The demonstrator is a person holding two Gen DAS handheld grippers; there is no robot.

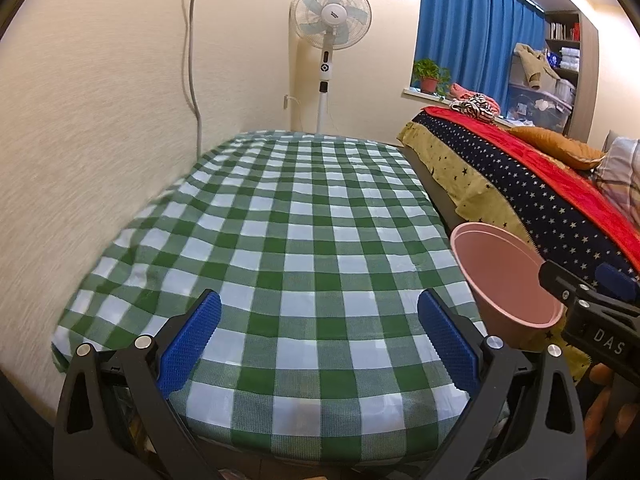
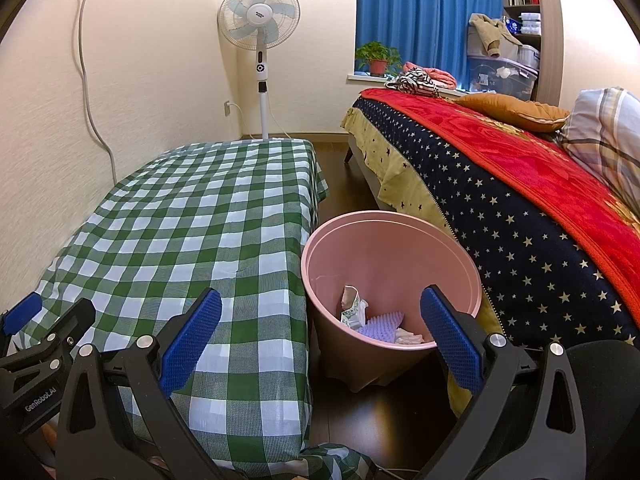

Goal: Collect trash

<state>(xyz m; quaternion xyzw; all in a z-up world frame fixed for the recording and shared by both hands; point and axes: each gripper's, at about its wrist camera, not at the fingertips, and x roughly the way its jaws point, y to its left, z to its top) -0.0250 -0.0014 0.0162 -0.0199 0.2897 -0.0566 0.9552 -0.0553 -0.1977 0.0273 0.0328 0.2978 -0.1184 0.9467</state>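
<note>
A pink bin point(image 2: 390, 256) stands on the dark floor between the checked table and the bed. It holds crumpled paper point(image 2: 352, 308), a purple bumpy piece point(image 2: 382, 326) and a white scrap point(image 2: 408, 336). My right gripper point(image 2: 320, 332) hangs open above the bin's near rim and the table's edge, with nothing between its blue pads point(image 2: 190, 344). My left gripper point(image 1: 318, 340) is open over the green-checked tablecloth point(image 1: 280, 220), empty. The left wrist view shows the bin point(image 1: 504, 276) at the right, with the right gripper point(image 1: 592, 304) beside it.
A standing fan point(image 2: 260, 28) is at the far wall with its cord plugged in. A bed point(image 2: 520, 184) with a starry cover, red blanket and pillows fills the right. A potted plant point(image 2: 376, 58) sits on the sill under blue curtains. Shelves with boxes stand far right.
</note>
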